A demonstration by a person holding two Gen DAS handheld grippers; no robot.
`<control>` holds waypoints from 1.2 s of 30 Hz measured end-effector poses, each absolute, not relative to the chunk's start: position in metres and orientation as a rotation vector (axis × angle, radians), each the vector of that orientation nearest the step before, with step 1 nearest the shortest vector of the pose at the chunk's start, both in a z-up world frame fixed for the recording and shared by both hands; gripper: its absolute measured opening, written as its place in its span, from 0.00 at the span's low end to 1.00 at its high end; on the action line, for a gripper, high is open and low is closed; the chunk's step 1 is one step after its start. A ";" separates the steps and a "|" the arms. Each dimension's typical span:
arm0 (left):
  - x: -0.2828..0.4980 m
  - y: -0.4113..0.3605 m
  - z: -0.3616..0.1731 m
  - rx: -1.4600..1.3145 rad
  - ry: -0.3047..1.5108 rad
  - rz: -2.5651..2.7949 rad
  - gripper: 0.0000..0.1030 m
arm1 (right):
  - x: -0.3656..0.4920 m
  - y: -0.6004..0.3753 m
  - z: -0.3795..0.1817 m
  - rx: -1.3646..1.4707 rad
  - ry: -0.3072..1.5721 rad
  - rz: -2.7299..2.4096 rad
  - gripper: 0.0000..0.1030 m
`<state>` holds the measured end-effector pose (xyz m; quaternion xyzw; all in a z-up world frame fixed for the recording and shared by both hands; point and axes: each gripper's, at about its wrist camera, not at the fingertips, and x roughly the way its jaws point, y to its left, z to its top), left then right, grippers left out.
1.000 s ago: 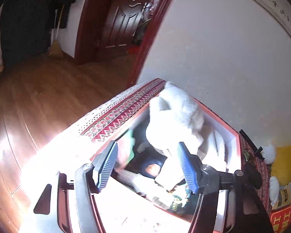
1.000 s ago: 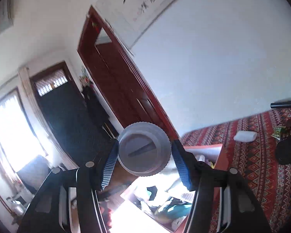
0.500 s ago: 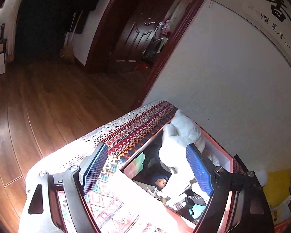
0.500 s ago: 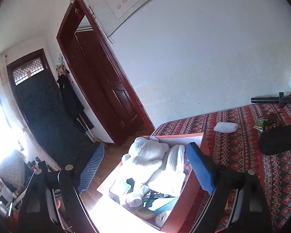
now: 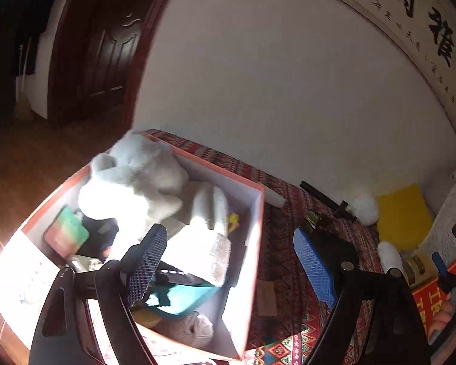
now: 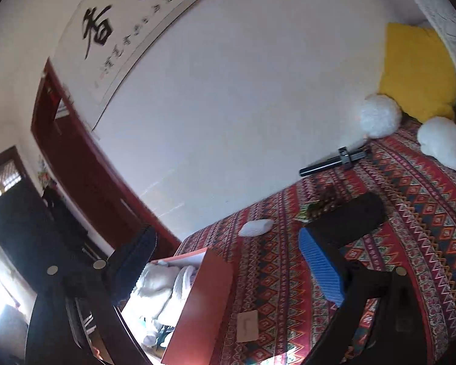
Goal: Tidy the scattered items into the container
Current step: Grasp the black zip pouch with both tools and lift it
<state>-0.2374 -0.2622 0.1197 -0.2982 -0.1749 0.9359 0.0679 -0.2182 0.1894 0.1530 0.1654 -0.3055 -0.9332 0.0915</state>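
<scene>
An orange box [image 5: 260, 213] with white inner walls sits on the patterned cloth [image 6: 380, 243]. It holds a white plush bear [image 5: 136, 176], a teal item [image 5: 185, 298] and several other things. My left gripper [image 5: 228, 237] hovers over the box's right wall; its jaws are opening with nothing between them. My right gripper [image 6: 225, 237] hangs above the box's far corner [image 6: 209, 276] and the cloth, jaws opening and empty. On the cloth lie a black pouch [image 6: 349, 216], a small white object [image 6: 256, 227], a tan card [image 6: 247, 325] and a black tube [image 6: 331, 164].
A yellow cushion [image 6: 416, 70] and two white plush pieces [image 6: 380, 115] sit at the cloth's far end by the white wall. A hand [image 5: 447, 319] shows at the left wrist view's right edge. A dark red door [image 5: 106, 48] and wooden floor lie beyond the box.
The right gripper has let go of the round grey lidded jar it held and swung right over the cloth. The left gripper left the white plush in the box and drew back. Both opened wider.
</scene>
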 end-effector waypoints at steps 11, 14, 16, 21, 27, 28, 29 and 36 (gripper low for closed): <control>-0.312 -0.061 0.057 -1.097 -0.558 2.367 0.86 | -0.267 0.347 0.039 0.609 -1.553 -2.530 0.92; -0.362 -0.036 0.026 -1.155 -0.744 2.288 0.86 | -0.303 0.363 -0.015 0.761 -1.654 -2.425 0.88; -0.403 -0.024 -0.001 -1.233 -0.855 2.243 0.86 | -0.326 0.368 -0.051 0.864 -1.744 -2.311 0.86; -0.498 0.005 -0.069 -1.412 -1.026 2.105 0.86 | -0.382 0.383 -0.099 1.004 -1.777 -2.319 0.84; -0.538 0.074 -0.068 -1.346 -0.594 2.262 0.98 | -0.447 0.368 -0.102 1.018 -1.504 -2.455 0.83; -0.536 0.084 -0.066 -1.341 -0.500 2.300 0.98 | -0.449 0.358 -0.098 1.040 -1.406 -2.545 0.78; -0.532 0.088 -0.066 -1.335 -0.454 2.329 0.96 | -0.450 0.349 -0.095 1.064 -1.333 -2.610 0.68; -0.488 0.049 -0.040 -1.348 -0.557 2.270 0.56 | -0.418 0.354 -0.095 1.033 -1.507 -2.400 0.30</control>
